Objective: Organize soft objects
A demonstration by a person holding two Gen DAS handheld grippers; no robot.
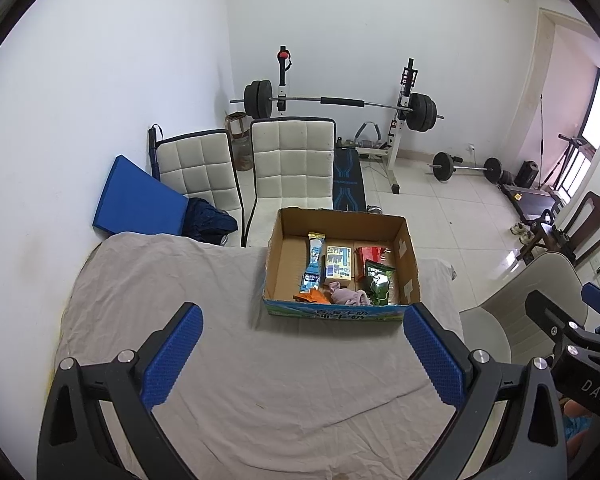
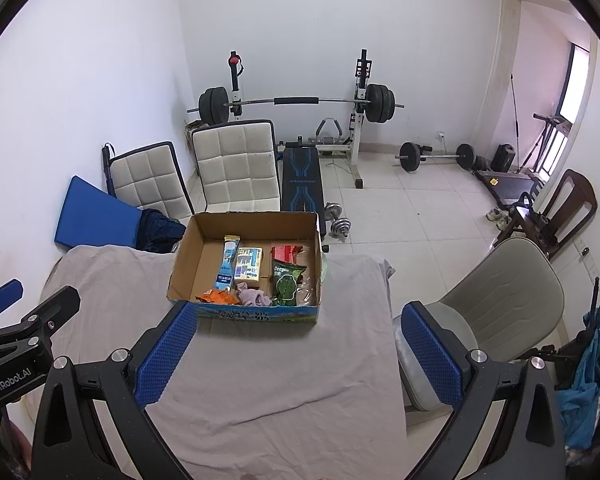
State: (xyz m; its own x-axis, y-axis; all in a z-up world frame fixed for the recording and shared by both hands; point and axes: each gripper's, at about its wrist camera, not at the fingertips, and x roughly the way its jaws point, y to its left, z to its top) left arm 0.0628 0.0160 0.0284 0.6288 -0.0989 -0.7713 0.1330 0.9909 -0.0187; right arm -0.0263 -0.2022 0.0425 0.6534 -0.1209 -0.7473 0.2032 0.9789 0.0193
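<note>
The left claw [image 1: 302, 354] is wide open and holds nothing. Its blue pads [image 1: 172, 356] hang over the grey cloth [image 1: 160, 280] on the bench. The right claw [image 2: 298, 354] is wide open too, and empty. It hangs over the right part of the same cloth, just beside the left claw.

A cardboard box [image 1: 278, 252] sits at the far end of the bench, past both claws. Inside it, at the near wall, lies a soft pink cloth [image 1: 348, 295]. An orange packet [image 1: 314, 297] lies left of it and a green packet [image 1: 380, 282] right of it. A blue packet [image 1: 313, 262] and a yellow pack [image 1: 338, 262] lie farther back. Beyond the bench stand two white chairs [image 1: 292, 160] and a barbell rack [image 1: 340, 102].
</note>
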